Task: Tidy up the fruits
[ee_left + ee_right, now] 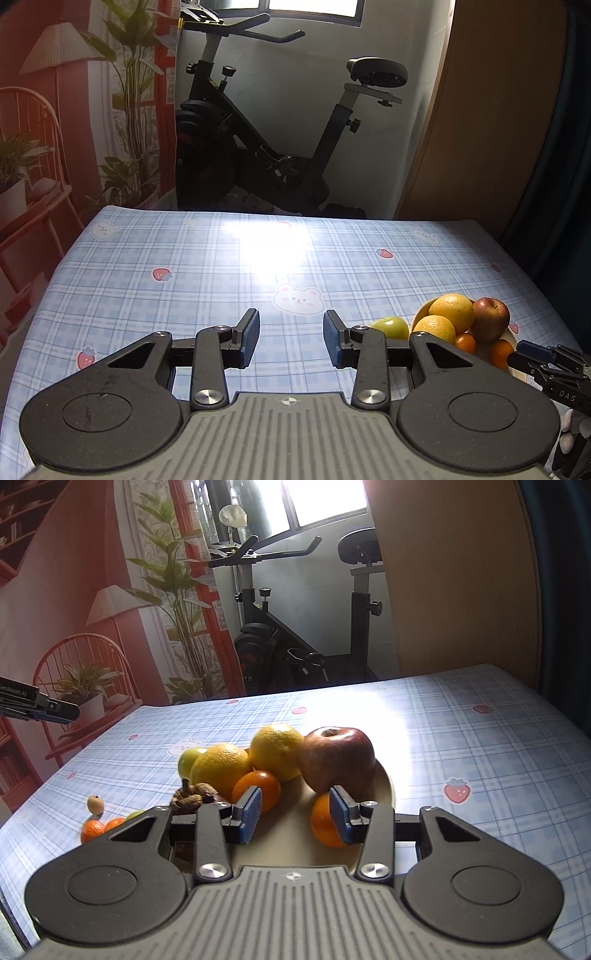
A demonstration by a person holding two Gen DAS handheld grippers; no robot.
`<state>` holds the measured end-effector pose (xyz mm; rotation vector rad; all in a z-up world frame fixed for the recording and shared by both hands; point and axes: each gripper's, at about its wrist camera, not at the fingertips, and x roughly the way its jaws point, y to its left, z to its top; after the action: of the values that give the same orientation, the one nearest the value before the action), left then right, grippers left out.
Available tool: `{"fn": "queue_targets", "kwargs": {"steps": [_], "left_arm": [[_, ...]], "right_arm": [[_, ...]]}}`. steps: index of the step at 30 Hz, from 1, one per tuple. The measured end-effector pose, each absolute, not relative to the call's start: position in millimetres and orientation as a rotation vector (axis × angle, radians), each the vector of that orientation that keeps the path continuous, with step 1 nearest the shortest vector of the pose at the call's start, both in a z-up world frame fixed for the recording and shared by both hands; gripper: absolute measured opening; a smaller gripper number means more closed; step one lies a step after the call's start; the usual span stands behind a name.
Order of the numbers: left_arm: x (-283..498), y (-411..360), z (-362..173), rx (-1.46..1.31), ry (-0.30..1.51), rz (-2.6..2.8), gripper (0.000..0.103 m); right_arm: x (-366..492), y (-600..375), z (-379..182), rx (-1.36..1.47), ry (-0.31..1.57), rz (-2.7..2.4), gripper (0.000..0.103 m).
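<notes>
A cream plate (386, 782) holds two yellow oranges (221, 766), a red apple (338, 758), two small tangerines (258, 786) and a dark mangosteen (194, 797). A green apple (188, 758) lies on the table behind the plate. My right gripper (295, 812) is open and empty over the plate, one tangerine (323, 825) by its right finger. My left gripper (291, 336) is open and empty above bare tablecloth, left of the plate (424, 310) and the green apple (391, 326). The right gripper's tip (535, 356) shows at the plate.
Two tangerines (92, 829), a small beige fruit (95, 805) and a green fruit (135, 815) lie on the blue checked tablecloth (480, 746) left of the plate. An exercise bike (258, 147) stands beyond the table's far edge. A wooden panel (480, 129) is at the right.
</notes>
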<state>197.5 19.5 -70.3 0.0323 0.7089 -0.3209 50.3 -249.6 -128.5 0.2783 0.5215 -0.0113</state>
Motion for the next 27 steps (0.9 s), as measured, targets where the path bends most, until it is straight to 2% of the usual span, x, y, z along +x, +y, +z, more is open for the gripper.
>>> {"fn": "queue_targets", "kwargs": {"steps": [8, 10, 15, 27], "left_arm": [[186, 49, -61, 0.038, 0.692, -0.275, 0.04], [180, 54, -65, 0.044, 0.71, -0.273, 0.04], [170, 65, -80, 0.02, 0.748, -0.277, 0.04], [160, 71, -103, 0.021, 0.77, -0.305, 0.04]], "right_arm": [[71, -199, -116, 0.237, 0.573, 0.142, 0.044], [73, -187, -116, 0.227, 0.575, 0.163, 0.047], [77, -159, -109, 0.159, 0.572, 0.198, 0.047], [93, -121, -125, 0.194, 0.705, 0.34, 0.047]]}}
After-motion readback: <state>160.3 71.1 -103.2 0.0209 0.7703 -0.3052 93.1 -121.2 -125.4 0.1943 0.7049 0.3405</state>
